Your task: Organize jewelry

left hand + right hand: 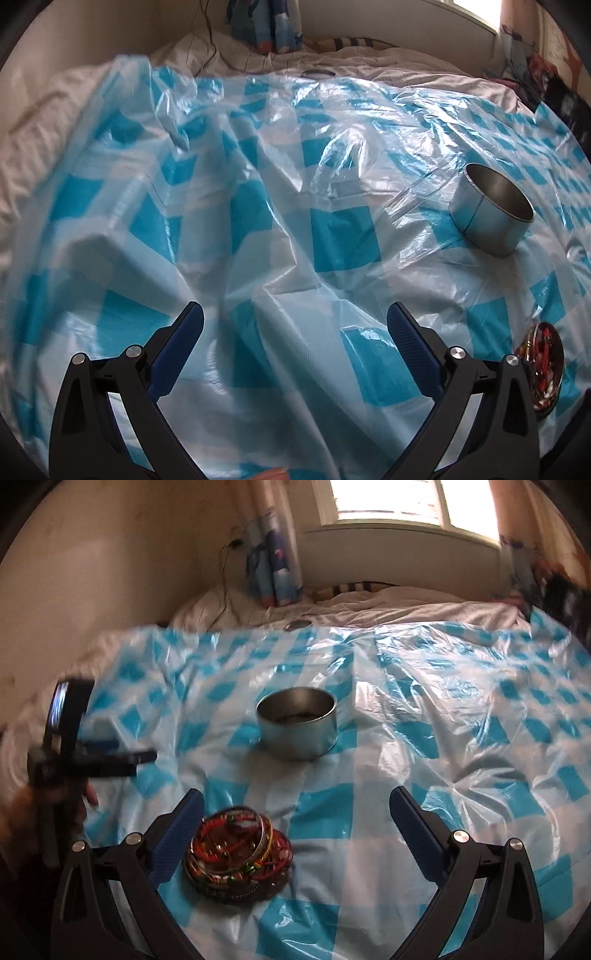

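Near the spread right gripper (295,805), bangles (238,853) are left unsorted; tin (297,725) looks unfilled; left gripper (295,319) spread, empty.

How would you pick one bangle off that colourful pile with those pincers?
Judging by its pose, take the top bangle of the pile by its raised rim. It lies flat, so the open right gripper should probably come from above, one finger inside the ring and one outside, then lift straight up toward the metal tin.
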`<move>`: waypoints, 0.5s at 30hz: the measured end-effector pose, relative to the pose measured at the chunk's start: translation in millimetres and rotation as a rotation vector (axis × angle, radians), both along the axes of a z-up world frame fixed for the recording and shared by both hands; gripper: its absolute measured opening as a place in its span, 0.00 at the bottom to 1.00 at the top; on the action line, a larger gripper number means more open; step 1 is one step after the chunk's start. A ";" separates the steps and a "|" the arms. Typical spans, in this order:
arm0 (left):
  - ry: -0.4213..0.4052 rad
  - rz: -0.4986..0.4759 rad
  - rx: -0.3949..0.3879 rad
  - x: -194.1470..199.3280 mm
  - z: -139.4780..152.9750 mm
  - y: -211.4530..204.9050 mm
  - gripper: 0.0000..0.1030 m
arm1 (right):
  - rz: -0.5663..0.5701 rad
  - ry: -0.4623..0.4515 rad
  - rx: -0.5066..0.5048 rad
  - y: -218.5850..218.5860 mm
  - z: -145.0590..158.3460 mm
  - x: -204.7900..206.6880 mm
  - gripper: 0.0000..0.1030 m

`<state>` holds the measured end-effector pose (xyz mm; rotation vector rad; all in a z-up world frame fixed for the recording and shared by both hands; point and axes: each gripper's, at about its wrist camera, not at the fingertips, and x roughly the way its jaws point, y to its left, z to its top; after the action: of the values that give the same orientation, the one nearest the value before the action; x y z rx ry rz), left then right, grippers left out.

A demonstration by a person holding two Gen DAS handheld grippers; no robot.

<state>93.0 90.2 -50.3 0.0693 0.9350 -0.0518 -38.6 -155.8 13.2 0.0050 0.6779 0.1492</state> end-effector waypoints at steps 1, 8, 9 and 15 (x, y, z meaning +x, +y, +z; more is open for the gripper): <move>0.011 -0.001 0.001 1.3 -5.1 -0.2 0.93 | 0.003 0.000 -0.027 6.2 -3.9 -3.5 0.93; 0.029 0.020 0.046 4.2 -19.4 0.9 0.93 | 0.011 0.026 -0.108 16.7 -17.4 -2.0 0.93; 0.022 0.024 0.047 3.8 -18.3 0.7 0.93 | 0.009 0.025 -0.107 16.6 -18.2 -1.5 0.93; -0.030 -0.001 0.079 -8.1 -4.0 -12.3 0.93 | -0.012 0.026 -0.101 14.0 -18.7 0.9 0.93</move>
<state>84.9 77.8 -54.4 0.1435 0.9070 -0.0152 -37.7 -141.7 -5.5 -0.0863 0.7108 0.1035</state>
